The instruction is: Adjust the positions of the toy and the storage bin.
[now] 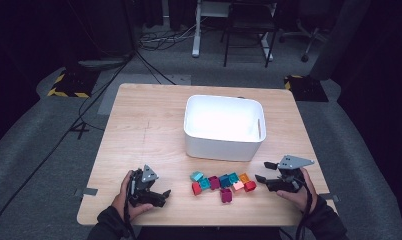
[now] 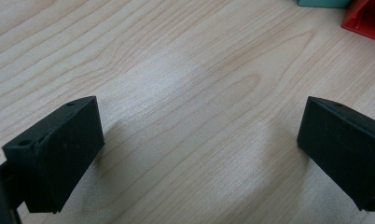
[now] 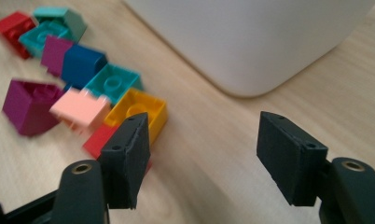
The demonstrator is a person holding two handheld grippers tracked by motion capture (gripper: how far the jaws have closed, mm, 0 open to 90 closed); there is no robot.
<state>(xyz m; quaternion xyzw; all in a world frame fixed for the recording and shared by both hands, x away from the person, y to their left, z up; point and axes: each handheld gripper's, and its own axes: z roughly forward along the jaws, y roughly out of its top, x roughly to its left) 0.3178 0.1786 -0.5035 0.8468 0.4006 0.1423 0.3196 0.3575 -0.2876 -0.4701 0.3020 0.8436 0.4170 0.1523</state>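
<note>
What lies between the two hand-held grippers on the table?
In the high view, a cluster of coloured blocks lies between the left gripper and the right gripper.

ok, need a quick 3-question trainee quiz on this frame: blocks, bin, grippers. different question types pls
1. True or false: the white bin already holds some of the blocks.
2. Multiple choice: in the high view, the red block at the right end of the block cluster lies nearest to which? A) left gripper B) right gripper C) the table's far edge
3. Fill in: in the right gripper view, the block just beyond that gripper's left-hand jaw is ____ in colour.

Key
1. False: its inside looks bare, and the blocks lie on the table in front of it.
2. B
3. Yellow.
</note>
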